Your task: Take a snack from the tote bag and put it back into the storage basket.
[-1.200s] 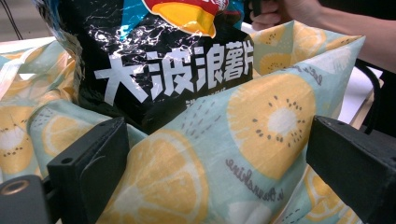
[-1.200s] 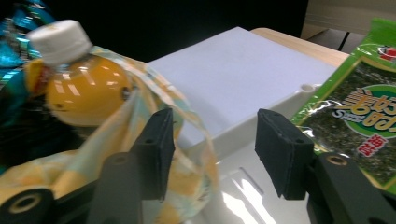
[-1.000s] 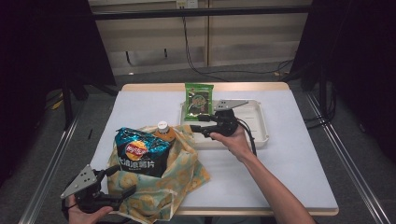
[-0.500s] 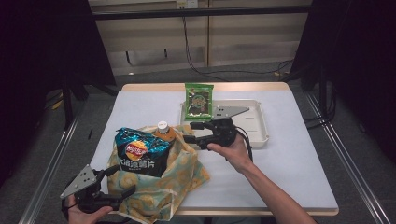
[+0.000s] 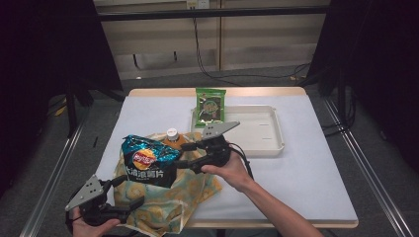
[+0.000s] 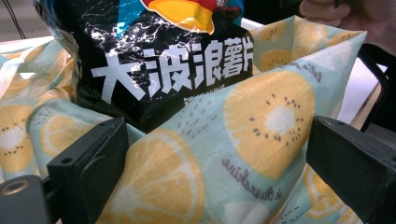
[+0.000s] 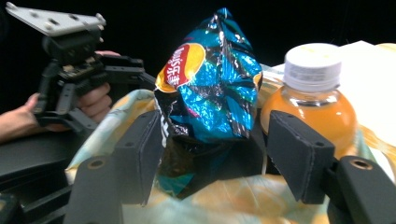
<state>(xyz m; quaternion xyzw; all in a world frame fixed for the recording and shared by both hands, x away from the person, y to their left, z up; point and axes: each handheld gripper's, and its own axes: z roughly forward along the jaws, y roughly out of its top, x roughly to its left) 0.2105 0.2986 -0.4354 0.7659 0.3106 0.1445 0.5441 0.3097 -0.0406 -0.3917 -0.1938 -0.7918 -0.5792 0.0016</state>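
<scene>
A fabric bag [image 5: 195, 185] printed with citrus slices lies on the white table. In it stand a blue chips bag [image 5: 148, 160] and an orange juice bottle [image 5: 173, 137] with a white cap. My right gripper [image 5: 182, 155] points left at the bag's mouth. Its jaws are open and have just been opening. They flank the chips bag [image 7: 210, 93] without pressing it, and the bottle [image 7: 313, 100] stands behind the right jaw. My left gripper [image 5: 131, 190] rests at the bag's near left corner, open, with bulging fabric [image 6: 219, 154] between its jaws.
A white tray [image 5: 276, 145] sits at the table's back right, behind my right hand. A green snack packet [image 5: 210, 106] leans on the tray's far left corner. Bare white tabletop [image 5: 306, 182] lies to the right of the bag.
My right gripper has moved left and nearer, from the tray's front edge to the bag's mouth, and its fingers now flank the chips bag. The left gripper has stayed put.
</scene>
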